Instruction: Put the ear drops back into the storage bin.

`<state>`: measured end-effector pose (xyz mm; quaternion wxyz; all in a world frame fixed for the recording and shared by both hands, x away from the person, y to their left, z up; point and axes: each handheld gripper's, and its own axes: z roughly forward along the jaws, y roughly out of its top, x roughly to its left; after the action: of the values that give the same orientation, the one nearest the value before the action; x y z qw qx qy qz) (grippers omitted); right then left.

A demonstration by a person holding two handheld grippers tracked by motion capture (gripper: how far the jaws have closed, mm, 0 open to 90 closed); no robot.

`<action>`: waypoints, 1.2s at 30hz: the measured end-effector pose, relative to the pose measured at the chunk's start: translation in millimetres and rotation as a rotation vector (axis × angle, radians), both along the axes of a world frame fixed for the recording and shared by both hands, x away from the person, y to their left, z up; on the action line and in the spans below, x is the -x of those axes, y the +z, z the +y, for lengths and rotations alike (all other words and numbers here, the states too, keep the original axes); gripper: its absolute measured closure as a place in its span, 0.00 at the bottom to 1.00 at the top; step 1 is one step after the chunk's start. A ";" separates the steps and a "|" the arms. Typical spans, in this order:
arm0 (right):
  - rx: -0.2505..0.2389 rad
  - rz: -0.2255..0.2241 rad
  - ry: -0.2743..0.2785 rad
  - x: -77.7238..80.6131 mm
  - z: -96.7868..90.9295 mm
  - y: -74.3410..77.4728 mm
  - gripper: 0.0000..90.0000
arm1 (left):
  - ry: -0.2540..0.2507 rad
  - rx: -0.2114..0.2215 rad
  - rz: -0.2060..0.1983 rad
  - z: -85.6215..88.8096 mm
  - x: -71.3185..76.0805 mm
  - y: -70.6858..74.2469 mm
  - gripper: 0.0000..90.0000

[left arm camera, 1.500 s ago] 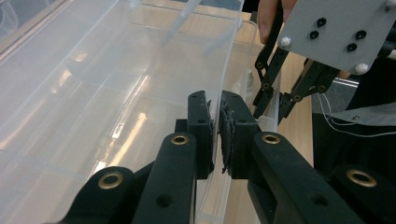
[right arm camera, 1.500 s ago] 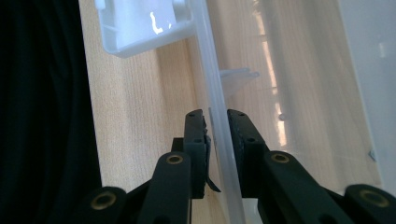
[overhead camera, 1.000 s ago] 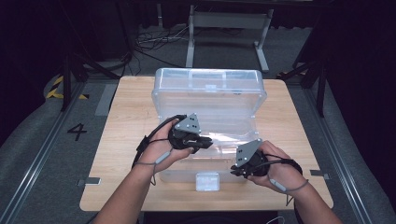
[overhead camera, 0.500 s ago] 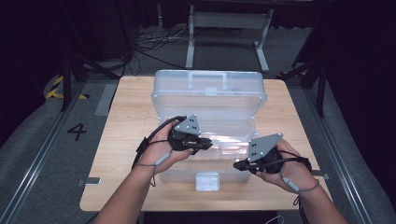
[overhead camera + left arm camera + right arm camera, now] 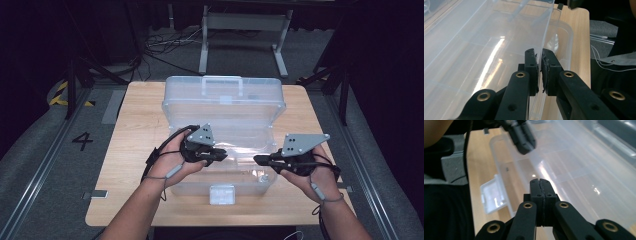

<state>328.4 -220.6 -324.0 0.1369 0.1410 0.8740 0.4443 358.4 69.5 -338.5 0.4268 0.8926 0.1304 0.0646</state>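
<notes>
Big clear plastic storage box (image 5: pixel 222 135) sits mid-table on the pale wooden tabletop (image 5: pixel 132 145), its hinged lid (image 5: pixel 486 50) half raised. Left gripper (image 5: pixel 539 67) pinches the lid's thin front edge: light, springy, slick, so grip near the rim. Right gripper (image 5: pixel 540 192), jaws pressed together and empty, hangs just above the box's open front. The white latch tab (image 5: pixel 492 195) lies down-left of those fingers.

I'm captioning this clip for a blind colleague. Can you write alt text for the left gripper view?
The left gripper, its two black jaws rising from the bottom edge, is clamped on the thin edge of a clear plastic storage box lid. Past the lid's edge lies the box's clear plastic base on a light wooden table.
</notes>
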 end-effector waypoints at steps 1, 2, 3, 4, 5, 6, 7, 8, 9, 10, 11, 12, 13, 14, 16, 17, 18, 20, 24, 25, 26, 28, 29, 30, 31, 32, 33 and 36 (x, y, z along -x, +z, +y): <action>-0.017 0.000 -0.019 -2.1 -2.9 0.2 1.00 | 0.000 0.000 0.000 0.0 0.0 0.0 0.93; -0.033 0.000 -0.034 -3.7 -5.1 0.4 1.00 | 0.001 0.002 0.002 0.0 0.5 -0.4 0.93; -0.051 0.000 -0.050 -5.4 -7.4 0.7 1.00 | 0.002 0.002 0.001 0.0 0.7 -0.6 0.93; -0.069 0.001 -0.069 -6.8 -9.9 1.2 1.00 | 0.005 0.005 0.002 -0.1 1.1 -0.9 0.93; -0.088 0.003 -0.083 -8.4 -12.0 1.6 1.00 | 0.004 0.004 0.001 0.0 1.2 -0.9 0.93; -0.101 0.002 -0.093 -9.4 -13.8 1.8 1.00 | 0.004 0.004 -0.002 0.1 1.3 -0.9 0.93; -0.120 0.002 -0.109 -10.7 -16.0 2.1 1.00 | 0.004 0.004 -0.006 0.4 1.3 -0.7 0.92; -0.131 0.004 -0.122 -12.2 -18.1 2.2 1.00 | 0.006 0.008 -0.005 0.7 1.6 -0.9 0.92; -0.145 0.002 -0.135 -14.0 -20.6 2.1 1.00 | 0.006 0.008 -0.005 0.7 1.6 -0.9 0.92; -0.161 0.003 -0.148 -15.3 -22.7 1.9 1.00 | 0.008 0.011 -0.005 1.0 2.3 -1.3 0.92; -0.176 0.005 -0.159 -16.9 -24.6 1.6 1.00 | 0.007 0.011 -0.005 1.0 2.4 -1.5 0.92; -0.189 0.010 -0.169 -17.8 -26.1 1.4 1.00 | 0.009 0.012 -0.003 1.2 2.9 -1.7 0.92; -0.211 0.009 -0.182 -19.2 -28.1 1.2 1.00 | 0.009 0.011 -0.001 1.5 3.4 -1.9 0.92; -0.231 0.011 -0.195 -20.5 -30.2 1.0 1.00 | 0.008 0.011 -0.002 1.7 3.8 -2.2 0.92; -0.259 0.020 -0.211 -23.1 -33.8 0.4 1.00 | 0.008 0.010 -0.003 2.5 4.7 -2.3 0.92; -0.259 0.020 -0.211 -23.1 -33.8 0.4 1.00 | 0.008 0.010 -0.003 2.5 4.7 -2.3 0.92; -0.275 0.020 -0.223 -24.4 -35.8 0.0 1.00 | 0.010 0.013 -0.005 3.0 5.4 -2.6 0.92; -0.289 0.022 -0.235 -26.5 -38.1 -0.7 1.00 | 0.013 0.019 -0.008 4.1 6.2 -2.6 0.92; -0.321 0.029 -0.257 -31.6 -43.4 -2.0 1.00 | 0.031 0.034 -0.023 8.2 10.6 -1.6 0.92; -0.325 0.031 -0.261 -32.5 -44.3 -2.5 1.00 | 0.031 0.034 -0.023 8.2 10.6 -1.6 0.92; -0.333 0.033 -0.265 -33.4 -45.1 -3.0 1.00 | 0.031 0.043 -0.015 10.5 11.7 -0.6 0.93; -0.337 0.038 -0.271 -34.9 -45.9 -3.8 1.00 | 0.030 0.042 -0.016 11.9 12.7 -0.4 0.93; -0.342 0.038 -0.275 -35.5 -46.3 -4.0 1.00 | 0.030 0.040 -0.012 12.5 13.7 -0.2 0.94; -0.344 0.038 -0.281 -36.3 -46.5 -4.0 1.00 | 0.028 0.040 -0.011 12.8 14.3 -0.3 0.94; -0.352 0.035 -0.283 -36.8 -46.8 -3.9 1.00 | 0.028 0.041 -0.009 13.1 14.9 -0.4 0.94; -0.353 0.034 -0.285 -37.3 -47.1 -3.9 1.00 | 0.027 0.049 -0.005 13.7 15.6 -0.5 0.94; -0.355 0.034 -0.288 -37.8 -47.4 -3.8 1.00 | 0.024 0.052 0.000 15.2 16.5 0.1 0.95; -0.356 0.049 -0.288 -38.6 -48.3 -5.1 1.00 | 0.049 0.067 -0.008 19.6 20.4 3.2 0.95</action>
<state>367.0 -269.0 -329.0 0.1505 0.2969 0.7558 0.5639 338.1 89.1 -335.2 0.4553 0.8740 0.1524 0.0743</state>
